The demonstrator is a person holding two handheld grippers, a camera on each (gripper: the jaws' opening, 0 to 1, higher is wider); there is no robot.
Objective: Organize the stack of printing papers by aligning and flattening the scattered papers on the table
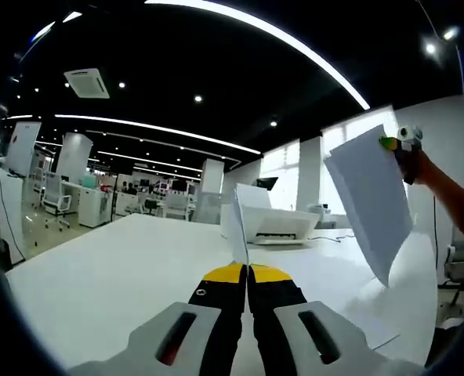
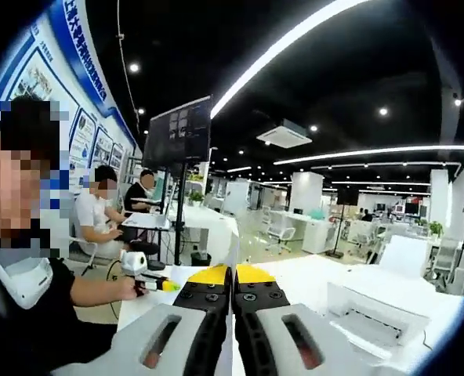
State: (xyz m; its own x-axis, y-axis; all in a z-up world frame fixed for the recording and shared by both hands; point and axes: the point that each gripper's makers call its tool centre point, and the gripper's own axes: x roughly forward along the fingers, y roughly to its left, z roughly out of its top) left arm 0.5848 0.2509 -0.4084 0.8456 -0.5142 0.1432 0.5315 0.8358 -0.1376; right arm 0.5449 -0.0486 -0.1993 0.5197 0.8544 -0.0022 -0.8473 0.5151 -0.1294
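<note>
**Both my grippers clamped on a lifted sheaf of paper**

Left gripper view first. My left gripper (image 1: 247, 272) has its yellow-tipped jaws pressed together on the edge of the paper stack (image 1: 238, 223), which I see edge-on as a thin white blade rising straight up from between the tips. Off to the right, the other end of the same lifted paper fans out as a broad white sheet (image 1: 371, 200), tilted, held at its top corner by my right gripper (image 1: 400, 141), with my hand (image 1: 420, 166) and forearm coming in from the edge. Under all of it is the white table (image 1: 114, 274), and a white printer (image 1: 275, 223) sits further back on it, near the windows. A few loose sheets (image 1: 377, 325) lie flat on the table at lower right.

Right gripper view now. My right gripper (image 2: 233, 276) also has its jaws closed tight, and a thin white sliver of paper (image 2: 233, 251) stands up between the tips, so it's clamped on the paper. To the left my left gripper (image 2: 142, 274) comes in, held in my hand (image 2: 126, 288); can't tell from this angle how its jaws stand. The printer (image 2: 381, 309) is at lower right on the table (image 2: 310, 274). Behind, two people sit at a desk (image 2: 150, 222) beside a monitor on a stand (image 2: 177, 135).
</note>
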